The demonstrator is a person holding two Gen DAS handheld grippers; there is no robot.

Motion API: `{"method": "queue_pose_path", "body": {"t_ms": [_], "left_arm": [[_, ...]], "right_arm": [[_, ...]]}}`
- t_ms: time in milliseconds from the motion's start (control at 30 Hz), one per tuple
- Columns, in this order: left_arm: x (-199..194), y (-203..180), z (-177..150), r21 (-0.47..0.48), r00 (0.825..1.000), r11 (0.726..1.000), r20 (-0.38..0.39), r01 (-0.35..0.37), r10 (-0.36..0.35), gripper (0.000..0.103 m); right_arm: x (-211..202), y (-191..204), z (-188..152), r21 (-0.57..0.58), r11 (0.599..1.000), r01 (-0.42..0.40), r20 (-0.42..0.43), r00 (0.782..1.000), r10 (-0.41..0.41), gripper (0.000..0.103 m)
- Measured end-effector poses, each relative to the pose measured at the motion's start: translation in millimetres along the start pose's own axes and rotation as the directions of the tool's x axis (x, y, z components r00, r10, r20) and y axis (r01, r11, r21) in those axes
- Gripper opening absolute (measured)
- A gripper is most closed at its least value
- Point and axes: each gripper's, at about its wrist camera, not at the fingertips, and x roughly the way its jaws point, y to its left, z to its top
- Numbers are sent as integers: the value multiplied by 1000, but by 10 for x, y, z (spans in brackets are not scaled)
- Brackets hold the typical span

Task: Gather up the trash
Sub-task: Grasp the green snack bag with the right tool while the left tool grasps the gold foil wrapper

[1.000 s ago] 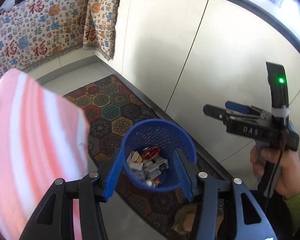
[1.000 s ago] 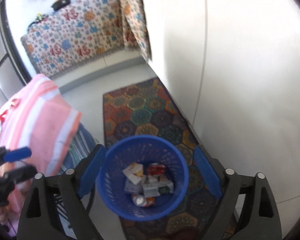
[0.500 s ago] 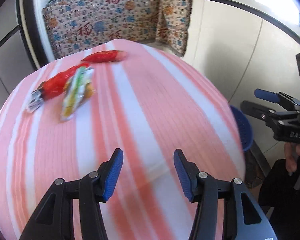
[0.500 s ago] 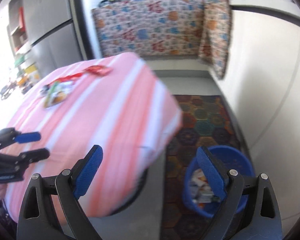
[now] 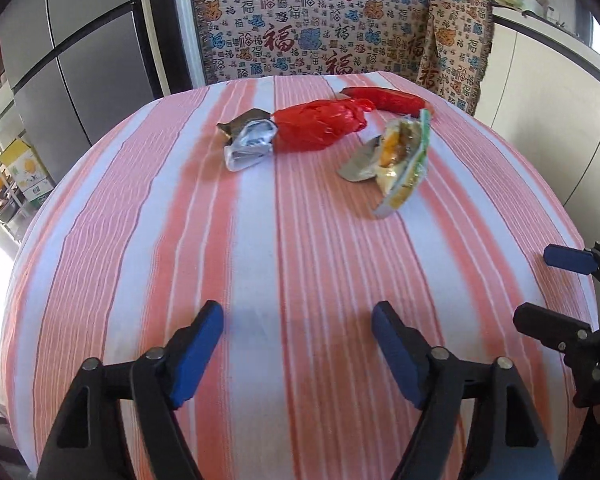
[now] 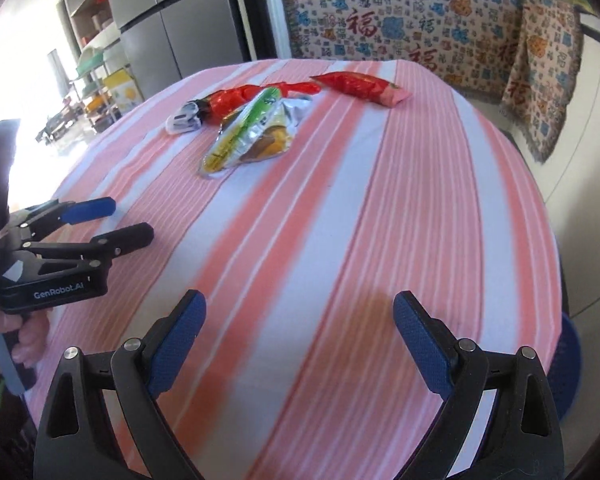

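Note:
Several pieces of trash lie at the far side of the pink-striped tablecloth (image 5: 260, 240): a crumpled silver wrapper (image 5: 250, 144), a red plastic bag (image 5: 320, 122), a red snack packet (image 5: 384, 100) and a yellow-green snack wrapper (image 5: 400, 160). In the right wrist view they show as the silver wrapper (image 6: 184, 119), red bag (image 6: 236, 98), red packet (image 6: 360, 86) and yellow-green wrapper (image 6: 252, 136). My left gripper (image 5: 298, 344) is open and empty over the near table. My right gripper (image 6: 300, 340) is open and empty, to the right of the left one.
The blue trash basket (image 6: 570, 368) peeks out on the floor past the table's right edge. A patterned cloth (image 5: 320, 36) hangs on the counter behind. A grey fridge (image 5: 80, 60) stands at left, white cabinets (image 5: 548, 92) at right.
Both grippers have swung up and away from the blue basket on the floor to face the tabletop with the trash. Both stay open and empty.

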Motion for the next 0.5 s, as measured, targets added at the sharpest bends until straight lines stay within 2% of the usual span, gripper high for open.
{"method": "queue_pose_path", "body": {"t_ms": [67,133,200,333,500], "left_arm": [[24,99,8,-1,1000,1000,2,1,-1,90],[36,168,2,-6,1000,1000,-10,1,-1,100],[49,226,4,1,1000,1000,-14,5,-5,103],[64,298,19,73,998,996,-23,58,-57,103],[39,364,1,88,997,993,-23,74,-72,103]], "right_arm": [[110,88,63,-15,999,28,-11,1000,-28,96],[157,132,93,-30,998,52,-13,999,-53,96],[181,150,108,-46,996,70,-16,997,-71,99],[226,165,174,-24,996,87,-29,996,-87,102],[411,318,419,-16,998,61,-38,997,-61,102]]}}
